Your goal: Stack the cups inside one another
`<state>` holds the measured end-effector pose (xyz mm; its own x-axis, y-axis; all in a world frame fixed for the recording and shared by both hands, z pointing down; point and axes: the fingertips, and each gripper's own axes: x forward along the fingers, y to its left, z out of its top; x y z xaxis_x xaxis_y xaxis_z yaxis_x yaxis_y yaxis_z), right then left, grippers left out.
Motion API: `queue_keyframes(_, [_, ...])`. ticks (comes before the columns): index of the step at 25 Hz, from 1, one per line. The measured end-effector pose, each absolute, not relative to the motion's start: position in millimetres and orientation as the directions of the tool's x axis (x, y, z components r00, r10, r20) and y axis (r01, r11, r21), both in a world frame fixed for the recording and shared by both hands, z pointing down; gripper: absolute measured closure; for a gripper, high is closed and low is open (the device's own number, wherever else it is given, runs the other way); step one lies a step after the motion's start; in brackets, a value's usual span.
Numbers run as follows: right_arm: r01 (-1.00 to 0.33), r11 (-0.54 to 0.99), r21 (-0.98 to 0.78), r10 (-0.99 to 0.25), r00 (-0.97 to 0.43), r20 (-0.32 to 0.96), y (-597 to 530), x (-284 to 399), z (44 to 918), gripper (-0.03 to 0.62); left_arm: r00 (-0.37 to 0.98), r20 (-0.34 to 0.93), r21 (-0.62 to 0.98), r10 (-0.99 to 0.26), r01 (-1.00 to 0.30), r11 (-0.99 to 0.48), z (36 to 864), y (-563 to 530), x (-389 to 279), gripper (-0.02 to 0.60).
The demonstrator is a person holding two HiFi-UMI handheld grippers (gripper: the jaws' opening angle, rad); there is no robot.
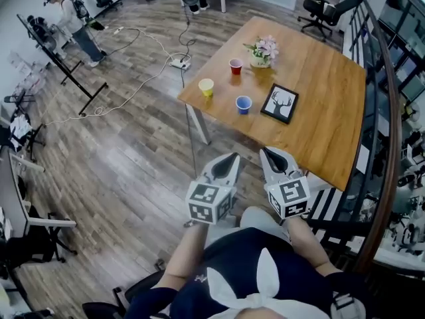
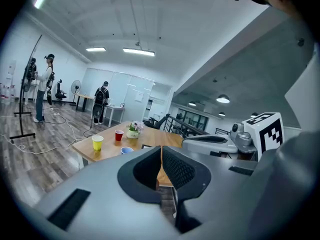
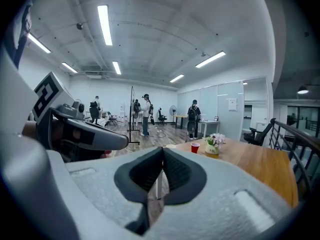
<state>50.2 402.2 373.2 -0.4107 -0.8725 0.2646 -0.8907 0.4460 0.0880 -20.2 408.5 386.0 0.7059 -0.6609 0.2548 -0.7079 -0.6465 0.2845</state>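
Three cups stand apart on the wooden table: a yellow cup near the left corner, a red cup behind it, and a blue cup nearer me. Both grippers hang in front of my chest, short of the table's near edge. My left gripper is shut with nothing in it, and so is my right gripper. In the left gripper view the yellow cup, red cup and blue cup show beyond the closed jaws. The right gripper view shows the red cup.
A flower pot stands beside the red cup, and a framed deer picture lies right of the blue cup. A black railing runs along the table's right side. Cables, stands and a person occupy the wooden floor at left.
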Motion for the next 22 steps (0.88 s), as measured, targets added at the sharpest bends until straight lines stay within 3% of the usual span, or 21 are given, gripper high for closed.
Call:
queue_keyframes(13, [-0.922, 0.369, 0.117, -0.889, -0.313, 0.334, 378, 50, 397, 0.594, 0.717, 0.281, 0.299, -0.638, -0.697, -0.652, 406, 387, -40, 0.555])
queue_keyframes(22, [-0.901, 0.413, 0.136, -0.866, -0.342, 0.365, 318, 48, 406, 0.496, 0.717, 0.31, 0.305, -0.624, -0.697, -0.649, 413, 333, -33, 0.555])
